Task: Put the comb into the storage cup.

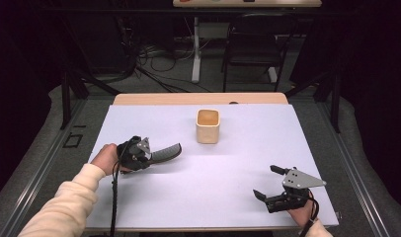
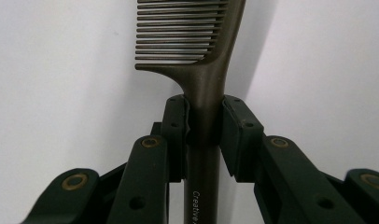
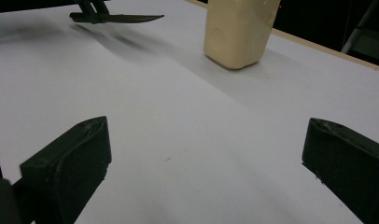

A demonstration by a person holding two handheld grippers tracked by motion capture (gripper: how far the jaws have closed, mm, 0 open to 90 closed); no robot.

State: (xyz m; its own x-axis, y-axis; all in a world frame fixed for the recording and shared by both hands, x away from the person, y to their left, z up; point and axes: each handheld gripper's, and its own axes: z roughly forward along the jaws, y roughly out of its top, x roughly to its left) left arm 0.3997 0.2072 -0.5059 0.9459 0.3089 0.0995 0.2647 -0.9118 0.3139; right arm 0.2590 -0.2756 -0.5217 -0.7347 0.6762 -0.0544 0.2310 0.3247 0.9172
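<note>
left tongs [image 1: 156,154] clamped on the handle of a dark comb [image 1: 167,152], comb held out level above the white desk [image 1: 228,168], teeth end pointing toward the cream cup [image 1: 208,126], still well apart from it. right tongs [image 1: 267,181] rest wide open and empty near the desk's front right, nothing between them. likely work: carrying the comb to the cup. risks, as judged: the grip sits on a slim rounded handle, far from the teeth end, so the comb could pivot or slip in the pads if swung fast; a low approach could knock the light, narrow cup over, or the comb could catch its rim and tip it. left gripper view gives what the high view cannot: pads [image 2: 176,135] pressing both sides of the handle just below the teeth, printed lettering on the handle. right gripper view shows the cup wall [image 3: 236,30] side-on and the comb [image 3: 127,18] clear of the surface with its shadow under it.
</note>
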